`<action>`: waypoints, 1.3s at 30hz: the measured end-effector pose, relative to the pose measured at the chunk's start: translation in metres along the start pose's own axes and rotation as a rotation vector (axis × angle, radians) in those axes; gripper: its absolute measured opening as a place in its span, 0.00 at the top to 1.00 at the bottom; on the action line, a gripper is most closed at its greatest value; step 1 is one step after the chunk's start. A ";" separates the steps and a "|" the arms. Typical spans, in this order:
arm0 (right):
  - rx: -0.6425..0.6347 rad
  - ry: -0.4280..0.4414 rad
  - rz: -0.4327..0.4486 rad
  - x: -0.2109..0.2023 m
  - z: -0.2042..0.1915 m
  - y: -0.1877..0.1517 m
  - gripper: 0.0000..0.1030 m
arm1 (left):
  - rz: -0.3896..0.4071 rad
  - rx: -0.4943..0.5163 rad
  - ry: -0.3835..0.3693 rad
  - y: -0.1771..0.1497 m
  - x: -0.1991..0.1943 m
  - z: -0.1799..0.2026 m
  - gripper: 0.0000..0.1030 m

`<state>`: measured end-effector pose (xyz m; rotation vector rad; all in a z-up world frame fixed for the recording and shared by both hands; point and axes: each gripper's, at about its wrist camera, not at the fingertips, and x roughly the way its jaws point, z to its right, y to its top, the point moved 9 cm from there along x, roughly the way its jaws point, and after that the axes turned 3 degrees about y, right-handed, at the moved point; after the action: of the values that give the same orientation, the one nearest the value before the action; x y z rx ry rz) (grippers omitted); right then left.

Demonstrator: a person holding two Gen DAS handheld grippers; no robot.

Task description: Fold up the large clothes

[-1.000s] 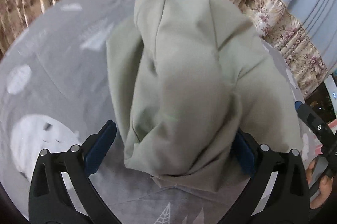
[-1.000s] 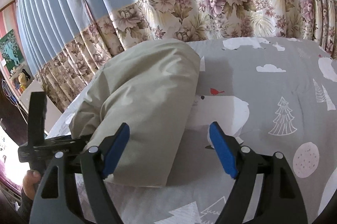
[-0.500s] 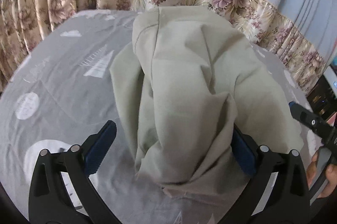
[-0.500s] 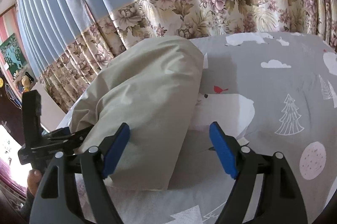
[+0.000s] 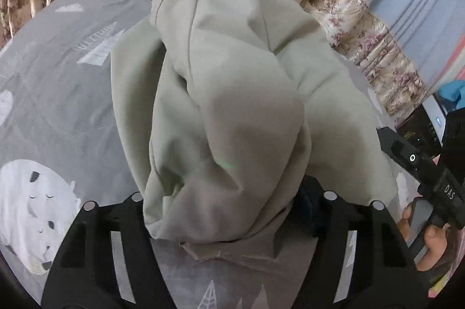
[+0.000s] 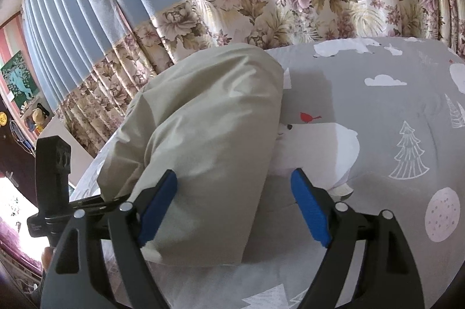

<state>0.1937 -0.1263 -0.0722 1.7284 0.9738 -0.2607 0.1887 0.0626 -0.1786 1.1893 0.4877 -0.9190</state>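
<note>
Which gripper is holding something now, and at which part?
The left gripper is shut on the bunched near end of the beige garment. The right gripper is open and holds nothing.

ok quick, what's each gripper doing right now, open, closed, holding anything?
Left gripper: shut on the bunched beige garment.
Right gripper: open, holding nothing; garment lies against its left finger.

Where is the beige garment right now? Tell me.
The beige garment fills the centre of the left wrist view, bunched in the left gripper. In the right wrist view it lies left of centre on the grey bedsheet, by the open right gripper.
</note>
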 end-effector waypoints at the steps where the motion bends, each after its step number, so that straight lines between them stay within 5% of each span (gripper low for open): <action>1: -0.005 -0.001 0.003 -0.001 -0.001 0.000 0.21 | -0.003 0.007 -0.001 0.001 0.000 0.000 0.37; 7: -0.033 -0.005 0.023 -0.003 -0.009 0.004 0.21 | -0.018 0.048 -0.037 0.005 -0.003 -0.006 0.44; 16: -0.007 -0.003 -0.079 0.026 -0.009 -0.011 0.21 | 0.019 0.129 0.051 0.003 -0.005 -0.003 0.44; 31: -0.002 0.025 -0.088 0.042 -0.015 -0.021 0.15 | 0.054 0.239 0.157 0.003 -0.006 0.001 0.44; 39: -0.150 0.053 -0.126 0.039 -0.031 -0.019 0.34 | 0.049 0.298 0.183 0.005 -0.006 0.005 0.45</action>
<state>0.1968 -0.0790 -0.0969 1.5469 1.1151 -0.2187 0.1882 0.0609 -0.1697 1.5592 0.4762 -0.8643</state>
